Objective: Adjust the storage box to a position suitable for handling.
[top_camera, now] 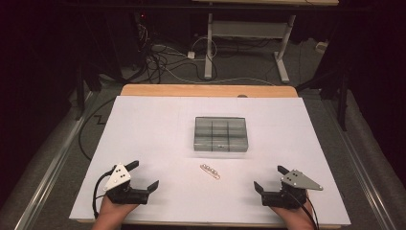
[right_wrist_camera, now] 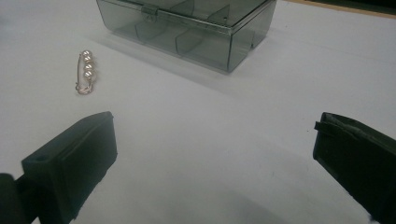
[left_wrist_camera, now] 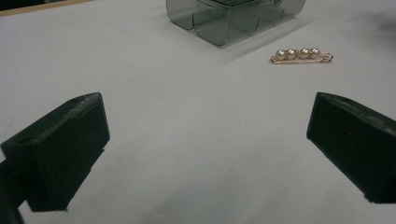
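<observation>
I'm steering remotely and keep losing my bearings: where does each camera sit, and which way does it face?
High view: above the person's side, looking forward and down on the white table; both hands, left tool and right tool show, both open.
Left gripper view: rides the left tool, facing the pearl pin and grey box; its two black jaws show.
Right gripper view: rides the right tool, facing the same pin and box; its two jaws show.
Shared: pin and box.
</observation>
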`<state>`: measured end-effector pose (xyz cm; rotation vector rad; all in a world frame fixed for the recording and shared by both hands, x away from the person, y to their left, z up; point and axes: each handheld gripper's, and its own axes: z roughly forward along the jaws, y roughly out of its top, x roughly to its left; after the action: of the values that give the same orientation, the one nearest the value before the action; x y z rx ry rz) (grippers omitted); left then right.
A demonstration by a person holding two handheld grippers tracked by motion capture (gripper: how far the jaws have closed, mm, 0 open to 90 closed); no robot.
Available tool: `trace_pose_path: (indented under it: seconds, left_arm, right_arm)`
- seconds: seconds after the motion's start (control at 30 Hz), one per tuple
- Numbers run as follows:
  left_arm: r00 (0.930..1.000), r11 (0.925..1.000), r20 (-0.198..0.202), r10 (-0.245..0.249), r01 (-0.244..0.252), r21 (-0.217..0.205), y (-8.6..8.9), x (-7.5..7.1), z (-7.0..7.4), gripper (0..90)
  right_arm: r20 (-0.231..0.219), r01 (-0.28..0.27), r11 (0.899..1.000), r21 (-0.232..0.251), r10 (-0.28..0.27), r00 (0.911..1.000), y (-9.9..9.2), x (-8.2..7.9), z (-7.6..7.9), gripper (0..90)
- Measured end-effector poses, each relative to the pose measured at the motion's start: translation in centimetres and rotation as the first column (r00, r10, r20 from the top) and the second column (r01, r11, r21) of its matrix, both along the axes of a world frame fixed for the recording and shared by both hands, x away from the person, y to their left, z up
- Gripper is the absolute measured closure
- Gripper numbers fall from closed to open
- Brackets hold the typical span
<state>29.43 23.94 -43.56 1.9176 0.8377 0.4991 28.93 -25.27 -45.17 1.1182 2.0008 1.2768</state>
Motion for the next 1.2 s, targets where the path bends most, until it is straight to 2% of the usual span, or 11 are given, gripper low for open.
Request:
trace_pose_path:
  seconds: [0.13,0.27,0.43,0.67,0.8,0.97,1.2]
  left_arm:
    - [1.0000,0.9999,-0.006,-0.005,0.005,0.013,-0.14,0.07,0.00,0.0]
    - [0.9999,0.9999,0.000,-0.010,0.010,0.011,-0.12,0.00,-0.01,0.0]
    - [0.9998,0.9998,-0.012,-0.017,0.017,0.012,-0.15,0.12,-0.01,0.0]
    - [0.9999,0.9998,-0.014,-0.003,0.003,0.022,-0.24,0.17,-0.02,0.0]
    - [0.9999,1.0000,-0.012,-0.006,0.006,0.006,-0.11,0.14,-0.02,0.0]
    - [0.9997,0.9999,-0.021,-0.012,0.012,-0.006,0.01,0.23,-0.02,0.0]
    - [0.9998,0.9999,-0.015,-0.011,0.011,0.010,-0.12,0.18,0.00,0.0]
  right_arm:
    - [0.001,0.003,1.000,0.009,-0.003,1.0000,-0.11,-0.01,0.00,0.5]
    - [0.007,0.007,1.000,0.015,-0.007,0.9999,-0.18,-0.09,0.00,0.5]
    - [0.007,0.005,1.000,0.011,-0.005,1.0000,-0.15,-0.05,0.00,0.5]
    - [0.005,0.004,1.000,0.016,-0.004,1.0000,-0.20,-0.06,0.01,0.5]
    - [0.006,0.001,1.000,0.012,-0.001,1.0000,-0.16,-0.05,0.01,0.4]
    - [-0.016,0.000,1.000,0.011,0.000,0.9999,-0.13,0.15,0.02,0.4]
    - [-0.037,-0.026,1.000,-0.005,0.026,0.9990,0.11,0.33,0.11,0.5]
